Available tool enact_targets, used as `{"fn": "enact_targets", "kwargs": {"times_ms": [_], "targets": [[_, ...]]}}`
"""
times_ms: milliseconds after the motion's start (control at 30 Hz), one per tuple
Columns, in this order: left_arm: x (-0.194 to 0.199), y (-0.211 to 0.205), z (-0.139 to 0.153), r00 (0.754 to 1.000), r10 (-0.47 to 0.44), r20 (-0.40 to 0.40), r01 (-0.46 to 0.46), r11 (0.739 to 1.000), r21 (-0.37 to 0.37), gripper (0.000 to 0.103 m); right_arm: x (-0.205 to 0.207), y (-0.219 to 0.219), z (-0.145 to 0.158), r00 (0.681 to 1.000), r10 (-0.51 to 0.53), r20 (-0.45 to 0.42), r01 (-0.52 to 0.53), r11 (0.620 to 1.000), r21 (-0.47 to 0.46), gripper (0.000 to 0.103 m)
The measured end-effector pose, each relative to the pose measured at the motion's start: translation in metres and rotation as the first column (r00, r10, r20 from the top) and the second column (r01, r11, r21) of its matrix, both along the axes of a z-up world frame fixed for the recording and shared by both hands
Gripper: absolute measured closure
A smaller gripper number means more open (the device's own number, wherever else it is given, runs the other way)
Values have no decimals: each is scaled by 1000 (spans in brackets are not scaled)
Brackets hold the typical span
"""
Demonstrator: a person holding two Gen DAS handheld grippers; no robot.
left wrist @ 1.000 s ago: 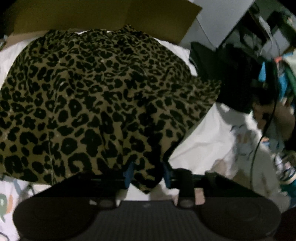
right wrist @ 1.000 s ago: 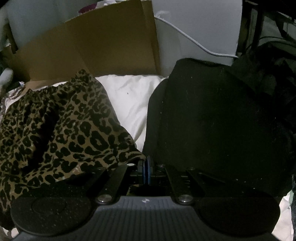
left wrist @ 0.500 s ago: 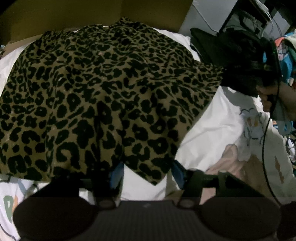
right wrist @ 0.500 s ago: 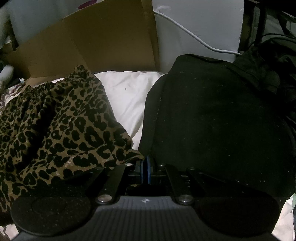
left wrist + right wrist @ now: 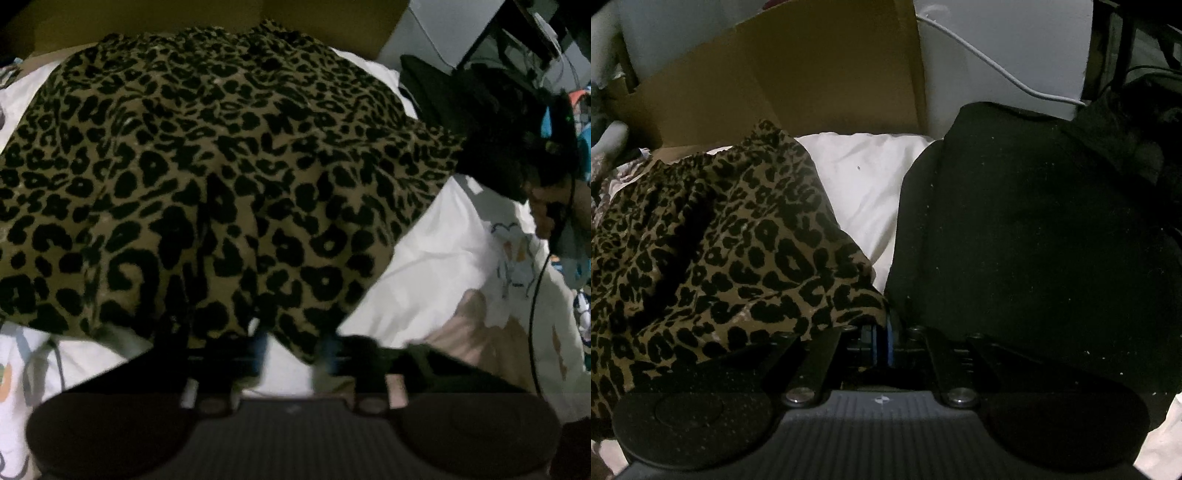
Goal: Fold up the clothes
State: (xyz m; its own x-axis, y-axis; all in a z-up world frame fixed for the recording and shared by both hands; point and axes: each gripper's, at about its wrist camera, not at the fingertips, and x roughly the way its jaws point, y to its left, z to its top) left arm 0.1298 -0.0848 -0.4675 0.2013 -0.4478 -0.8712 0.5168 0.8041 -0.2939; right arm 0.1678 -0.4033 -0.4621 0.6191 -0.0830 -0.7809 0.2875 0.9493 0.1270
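Observation:
A leopard-print garment (image 5: 221,166) lies spread over white bedding (image 5: 436,258). Its near hem hangs just in front of my left gripper (image 5: 293,350). That gripper's blue fingers stand apart, and a corner of the hem dips between them; the view is blurred. In the right wrist view the garment (image 5: 720,240) fills the left side. One of its corners runs into my right gripper (image 5: 882,336), whose blue pads are pressed together on it. The left wrist view shows the right gripper (image 5: 509,158) as a dark shape at the garment's far right corner, with a hand (image 5: 543,218) behind it.
A black garment (image 5: 1034,221) lies heaped to the right, touching the leopard cloth's corner. A cardboard sheet (image 5: 812,74) leans at the back, with a white cord (image 5: 997,70) on the wall beside it. A black cable (image 5: 535,295) hangs over printed bedding at the right.
The left gripper's fingers spread wide half a second ago and now stand closer together around the hem corner. The right gripper stays shut and has barely moved.

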Motion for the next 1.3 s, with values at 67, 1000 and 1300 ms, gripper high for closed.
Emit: {"fn": "enact_targets", "kwargs": {"times_ms": [67, 1000, 1300], "targets": [[2, 5, 5, 1000, 15, -4, -15, 1000, -22, 97, 0, 1, 5, 1000, 11, 11, -11, 1000, -17, 103], [-16, 2, 25, 993, -114, 1, 113, 981, -157, 99, -19, -17, 51, 991, -57, 121, 74, 987, -142, 103], [-18, 14, 20, 987, -150, -59, 140, 980, -144, 98, -27, -21, 29, 999, -48, 26, 51, 988, -147, 90]]}}
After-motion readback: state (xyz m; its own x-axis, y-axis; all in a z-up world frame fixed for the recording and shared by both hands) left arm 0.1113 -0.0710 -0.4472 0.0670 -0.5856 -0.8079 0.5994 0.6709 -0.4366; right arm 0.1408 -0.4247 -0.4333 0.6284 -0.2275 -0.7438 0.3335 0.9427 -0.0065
